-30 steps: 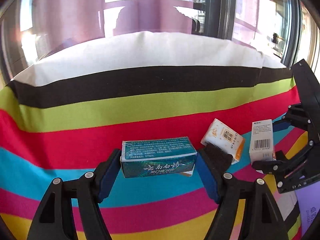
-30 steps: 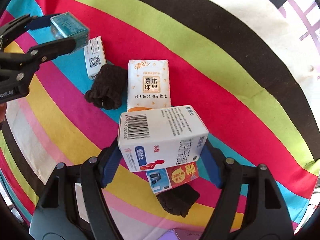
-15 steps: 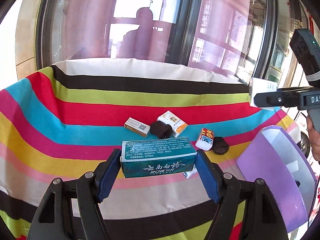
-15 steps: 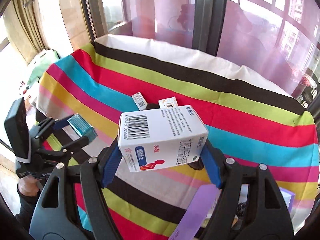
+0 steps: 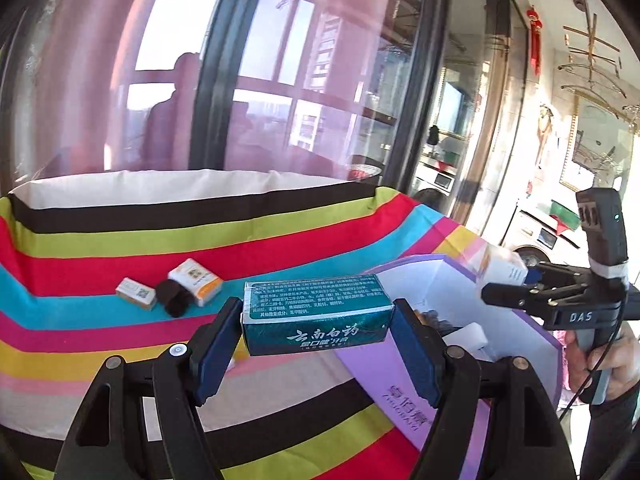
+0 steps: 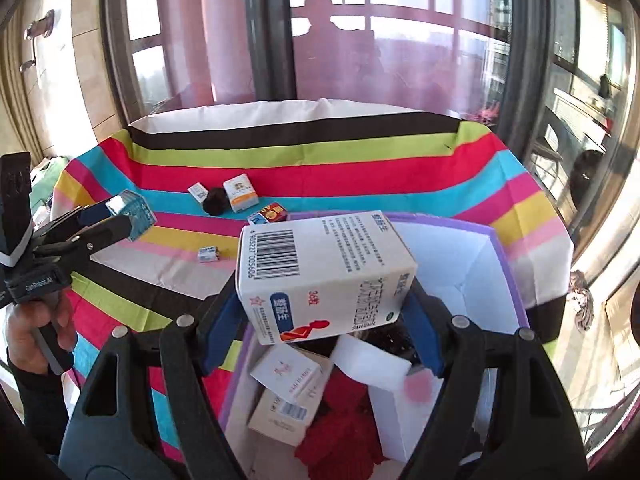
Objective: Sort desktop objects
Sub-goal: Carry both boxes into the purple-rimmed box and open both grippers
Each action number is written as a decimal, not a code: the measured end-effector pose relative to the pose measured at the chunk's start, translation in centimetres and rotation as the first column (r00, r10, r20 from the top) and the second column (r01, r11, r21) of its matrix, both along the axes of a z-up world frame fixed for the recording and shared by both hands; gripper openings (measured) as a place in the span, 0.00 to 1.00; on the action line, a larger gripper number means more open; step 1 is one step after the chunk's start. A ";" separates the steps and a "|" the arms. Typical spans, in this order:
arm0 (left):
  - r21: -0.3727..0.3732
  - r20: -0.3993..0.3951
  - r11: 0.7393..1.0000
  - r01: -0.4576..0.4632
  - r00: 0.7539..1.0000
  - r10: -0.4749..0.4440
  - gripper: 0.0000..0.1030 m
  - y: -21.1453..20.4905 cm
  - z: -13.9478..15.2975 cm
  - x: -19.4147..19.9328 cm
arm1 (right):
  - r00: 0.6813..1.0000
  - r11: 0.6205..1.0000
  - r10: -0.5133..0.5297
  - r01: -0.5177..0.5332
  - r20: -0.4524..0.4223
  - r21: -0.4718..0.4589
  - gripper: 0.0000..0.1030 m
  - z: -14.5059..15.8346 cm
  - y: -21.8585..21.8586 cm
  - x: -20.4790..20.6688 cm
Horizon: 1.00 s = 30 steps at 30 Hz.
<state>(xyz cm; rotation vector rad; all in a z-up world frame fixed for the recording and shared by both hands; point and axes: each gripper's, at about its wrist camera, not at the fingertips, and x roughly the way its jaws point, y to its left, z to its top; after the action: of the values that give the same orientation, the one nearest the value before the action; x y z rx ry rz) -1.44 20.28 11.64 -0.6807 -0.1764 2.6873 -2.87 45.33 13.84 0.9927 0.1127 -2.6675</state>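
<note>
Two grippers (image 5: 318, 344) (image 6: 328, 312), two held boxes (image 5: 316, 308) (image 6: 324, 276), one purple bin (image 6: 500, 248), five items on cloth (image 6: 240, 196).

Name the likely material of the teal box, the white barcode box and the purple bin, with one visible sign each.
Teal box: glossy printed card, likely film-wrapped; it glints. White barcode box: matte printed cardboard; crisp folded edges. Purple bin: apparently thin foldable board or plastic sheet; creased white walls.

Striped tablecloth (image 6: 304, 148): spread over the table, banded in white, black, green, red, blue, pink and yellow. Window glazing (image 6: 400, 40): set behind the table, divided by dark frames (image 5: 216, 80); a seated figure's reflection (image 6: 320, 16) is seen in it. Red hanging ornament (image 5: 534, 36): hung at upper right.
</note>
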 end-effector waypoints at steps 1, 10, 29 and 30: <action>-0.014 -0.007 1.000 0.022 1.000 -0.023 0.72 1.2 0.0 0.1 | 0.999 0.999 -0.033 0.033 -0.002 -0.009 0.74 -0.5 0.9 0.5; -0.123 -0.026 0.970 0.208 0.977 -0.213 0.72 10.5 -1.0 1.4 | 0.980 0.980 -0.200 0.200 -0.012 -0.002 0.74 -3.2 5.1 3.7; -0.196 0.042 0.937 0.288 0.957 -0.286 0.73 17.1 -4.4 -1.4 | 0.935 0.933 -0.346 0.352 -0.078 0.070 0.74 -2.8 8.2 0.5; -0.193 0.045 0.936 0.293 0.956 -0.290 0.73 17.2 -4.4 -1.4 | 0.936 0.934 -0.344 0.349 -0.077 0.080 0.74 -2.9 8.1 0.5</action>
<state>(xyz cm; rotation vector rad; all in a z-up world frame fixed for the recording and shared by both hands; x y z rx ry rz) -2.80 37.49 7.19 -0.7232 0.1790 2.4318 -2.37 53.39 10.96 1.0424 0.0800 -3.0409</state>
